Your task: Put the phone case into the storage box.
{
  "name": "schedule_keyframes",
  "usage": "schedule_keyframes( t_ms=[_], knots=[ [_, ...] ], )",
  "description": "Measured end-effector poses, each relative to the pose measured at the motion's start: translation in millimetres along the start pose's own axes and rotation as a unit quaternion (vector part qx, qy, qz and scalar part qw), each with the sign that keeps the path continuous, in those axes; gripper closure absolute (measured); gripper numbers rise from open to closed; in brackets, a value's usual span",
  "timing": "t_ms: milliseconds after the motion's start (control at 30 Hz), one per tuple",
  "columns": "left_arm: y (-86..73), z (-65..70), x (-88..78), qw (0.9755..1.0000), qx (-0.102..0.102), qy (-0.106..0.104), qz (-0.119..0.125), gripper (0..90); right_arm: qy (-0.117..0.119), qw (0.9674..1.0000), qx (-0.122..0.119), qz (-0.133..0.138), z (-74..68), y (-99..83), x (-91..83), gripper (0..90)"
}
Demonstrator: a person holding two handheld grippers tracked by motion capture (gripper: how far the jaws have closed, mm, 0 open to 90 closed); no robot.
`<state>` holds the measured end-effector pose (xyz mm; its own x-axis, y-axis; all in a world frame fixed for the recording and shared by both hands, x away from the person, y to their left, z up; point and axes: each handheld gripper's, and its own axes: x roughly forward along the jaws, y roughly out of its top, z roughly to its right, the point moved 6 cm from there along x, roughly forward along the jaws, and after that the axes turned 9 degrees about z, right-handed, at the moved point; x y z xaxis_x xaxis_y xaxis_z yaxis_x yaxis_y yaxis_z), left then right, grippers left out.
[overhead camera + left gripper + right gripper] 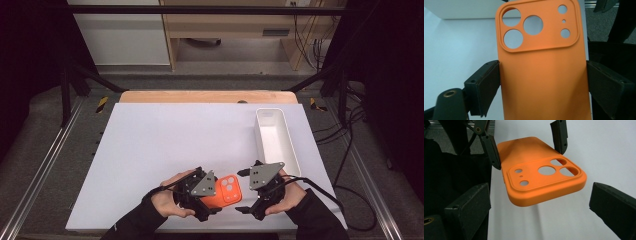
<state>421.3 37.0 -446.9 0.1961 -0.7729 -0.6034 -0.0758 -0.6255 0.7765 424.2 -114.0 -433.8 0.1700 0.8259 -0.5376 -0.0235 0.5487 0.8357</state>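
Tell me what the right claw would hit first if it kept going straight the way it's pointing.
Most likely the orange phone case: its camera end sits straight ahead of the open right claw, between the jaw lines, held at its far end by the left claw. Exact depth is unclear.

**What the views are hiding**

In the high view, the left gripper (212,192) and its grey plate are covering the lower part of the orange phone case (226,190). In the left gripper view, the bottom edge is cutting off the case's (544,75) lower end. The person's forearms are running off the high view's bottom edge, and the counter's (165,145) near edge is lying partly under them.
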Motion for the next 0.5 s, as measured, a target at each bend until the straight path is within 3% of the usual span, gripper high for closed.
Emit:
schedule_keyframes(
  t_ms=[500],
  knots=[
    [4.0, 5.8, 1.7, 0.9999, 0.016, -0.003, 0.005, 14.1, 0.019, 0.9996, -0.018, -0.007, -2.6, 4.7, 8.3, 4.2]
  ],
)
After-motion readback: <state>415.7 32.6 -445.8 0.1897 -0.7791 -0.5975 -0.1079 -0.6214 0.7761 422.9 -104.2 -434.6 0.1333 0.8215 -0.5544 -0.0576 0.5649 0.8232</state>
